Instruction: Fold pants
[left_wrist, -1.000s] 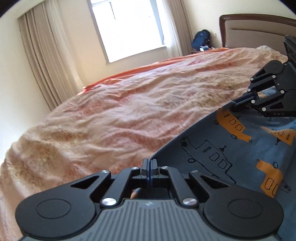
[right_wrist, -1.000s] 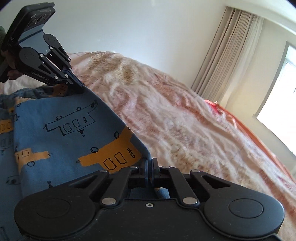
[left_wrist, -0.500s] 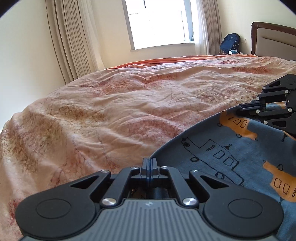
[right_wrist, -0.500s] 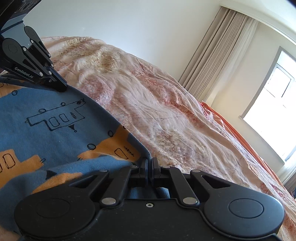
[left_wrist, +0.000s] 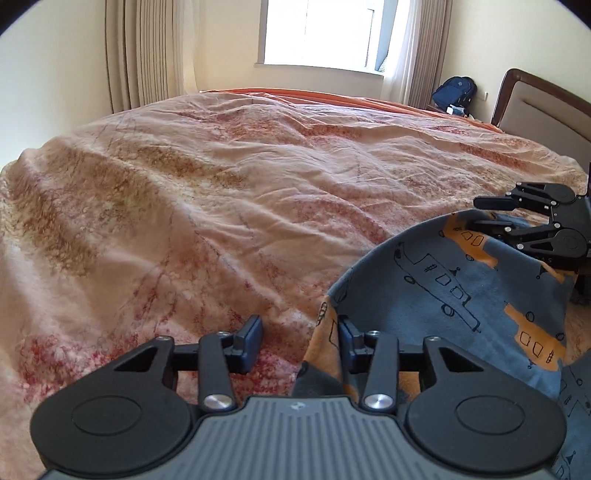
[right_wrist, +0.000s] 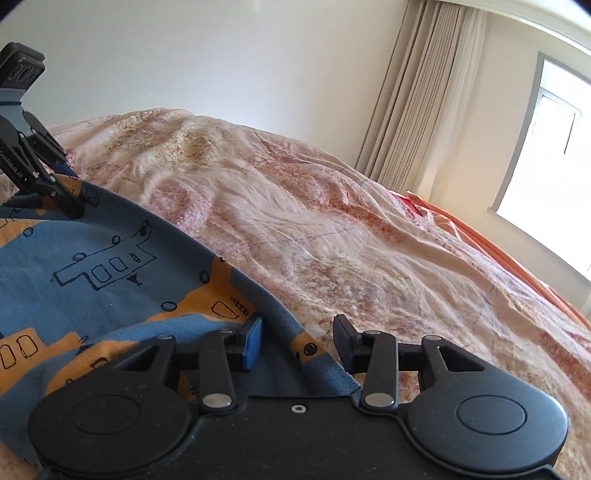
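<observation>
Blue pants (left_wrist: 454, 291) printed with orange and outlined planes lie on the bed at the lower right of the left wrist view, and fill the lower left of the right wrist view as pants (right_wrist: 92, 258). My left gripper (left_wrist: 299, 341) is open, the pants' folded edge lying loose beside its right finger. My right gripper (right_wrist: 297, 343) is open too, with the cloth's corner slack between its fingers. Each gripper shows in the other's view: the right gripper (left_wrist: 487, 214) at the far edge of the pants, the left gripper (right_wrist: 70, 190) at their far left corner.
A rumpled pink and cream bedspread (left_wrist: 221, 206) covers the bed in front of the pants. Beyond it are curtains (left_wrist: 144, 51), a bright window (left_wrist: 325, 33), a dark backpack (left_wrist: 454, 90) and a padded headboard (left_wrist: 543, 118) at the right.
Both grippers were shut on the pants' edge earlier; both have now opened and let the cloth drop onto the bed. The pants came down from being held up.
</observation>
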